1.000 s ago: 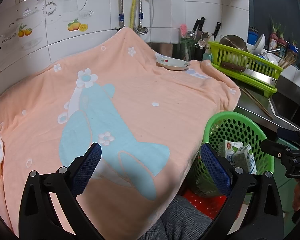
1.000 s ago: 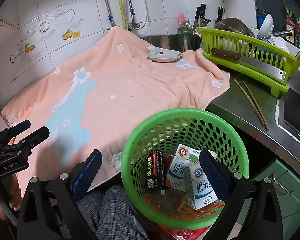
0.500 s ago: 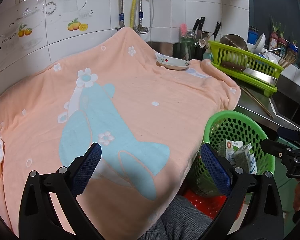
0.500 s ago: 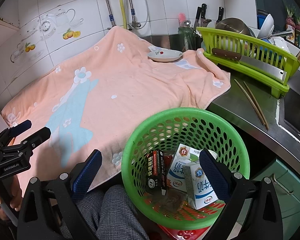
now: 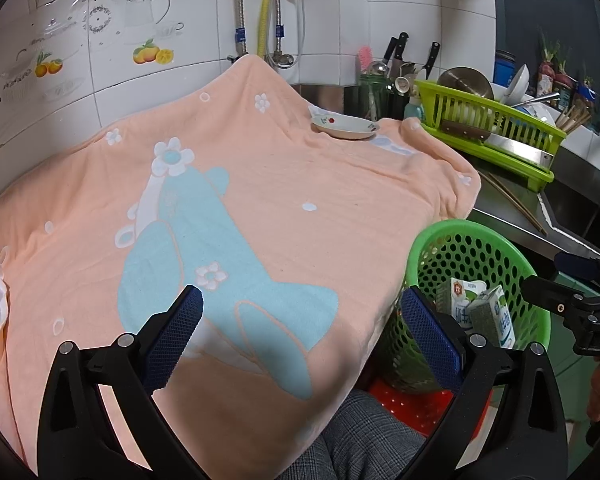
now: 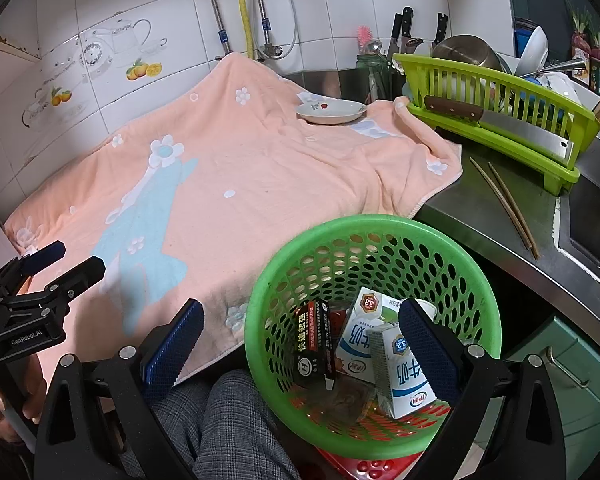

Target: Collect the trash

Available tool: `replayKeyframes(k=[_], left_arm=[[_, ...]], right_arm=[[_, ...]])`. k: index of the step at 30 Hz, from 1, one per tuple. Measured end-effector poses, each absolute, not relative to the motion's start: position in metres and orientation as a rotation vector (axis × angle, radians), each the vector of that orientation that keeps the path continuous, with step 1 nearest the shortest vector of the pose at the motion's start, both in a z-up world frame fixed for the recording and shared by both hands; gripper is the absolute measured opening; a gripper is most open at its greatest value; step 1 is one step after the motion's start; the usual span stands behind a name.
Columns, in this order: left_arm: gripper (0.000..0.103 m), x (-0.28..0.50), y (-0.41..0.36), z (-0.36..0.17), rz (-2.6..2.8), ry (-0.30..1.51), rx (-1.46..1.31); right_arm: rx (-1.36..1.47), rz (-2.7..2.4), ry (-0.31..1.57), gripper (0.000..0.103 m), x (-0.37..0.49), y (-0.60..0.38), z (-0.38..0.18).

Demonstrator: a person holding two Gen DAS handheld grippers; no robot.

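A green mesh basket (image 6: 476,264) stands below the counter edge and holds two milk cartons (image 6: 404,376), a dark box (image 6: 314,340) and other scraps. It also shows at the right of the left wrist view (image 5: 432,236). My right gripper (image 6: 300,344) is open and empty, hovering over the basket. My left gripper (image 5: 300,340) is open and empty, above the front of the peach towel (image 5: 280,184) that covers the counter. No loose trash shows on the towel.
A small white dish (image 6: 331,112) sits on the towel's far edge. A green dish rack (image 6: 496,100) with a cleaver stands at the right, chopsticks (image 6: 504,204) on the steel counter beside the sink. The person's grey trouser leg (image 6: 228,424) is below.
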State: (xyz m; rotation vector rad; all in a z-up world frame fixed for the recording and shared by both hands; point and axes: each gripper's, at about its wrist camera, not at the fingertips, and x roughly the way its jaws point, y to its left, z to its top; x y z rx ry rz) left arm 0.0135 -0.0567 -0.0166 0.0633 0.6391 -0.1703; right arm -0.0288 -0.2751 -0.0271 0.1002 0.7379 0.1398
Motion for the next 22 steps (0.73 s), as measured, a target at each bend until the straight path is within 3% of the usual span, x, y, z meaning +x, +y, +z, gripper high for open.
replayKeyframes(k=[22], left_arm=[[0.098, 0.0104, -0.0582, -0.013, -0.167, 0.614, 0.075]], right_arm=[[0.109, 0.14, 0.732, 0.095, -0.0312, -0.2729, -0.0272]])
